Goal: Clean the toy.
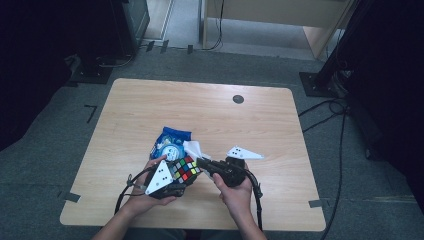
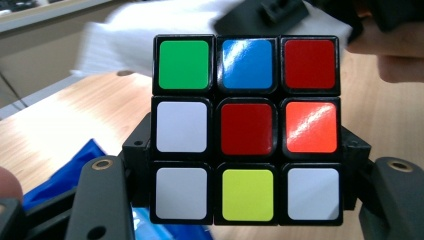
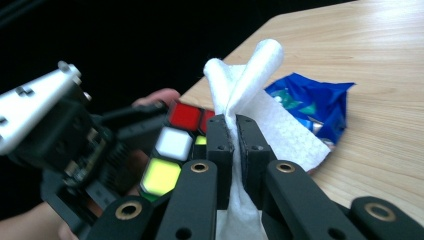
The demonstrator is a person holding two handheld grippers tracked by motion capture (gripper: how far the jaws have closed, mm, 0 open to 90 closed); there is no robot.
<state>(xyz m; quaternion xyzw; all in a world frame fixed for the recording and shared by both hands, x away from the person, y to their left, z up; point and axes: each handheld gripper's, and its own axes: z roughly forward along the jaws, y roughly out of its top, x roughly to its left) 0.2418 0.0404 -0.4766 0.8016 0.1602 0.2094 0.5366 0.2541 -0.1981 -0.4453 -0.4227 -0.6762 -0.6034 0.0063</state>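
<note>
The left gripper (image 1: 181, 176) clamps the cube (image 1: 185, 168) above the table (image 1: 270, 120); the right gripper (image 1: 202, 162), jaws pinching a wipe (image 3: 239, 95), nears it (wiping seemingly not begun).

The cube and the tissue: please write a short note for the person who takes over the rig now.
Left gripper: shut on the puzzle cube, held by its sides above the table.
Right gripper: shut on a white tissue, right beside the cube.
Blue wipe packet: lies on the table just behind both hands.
Done: cube picked up, one tissue taken in the jaws.
Left, as it seems: wipe the cube's faces with the tissue, then set the cube down. How much is already wiped, I cannot tell.
</note>
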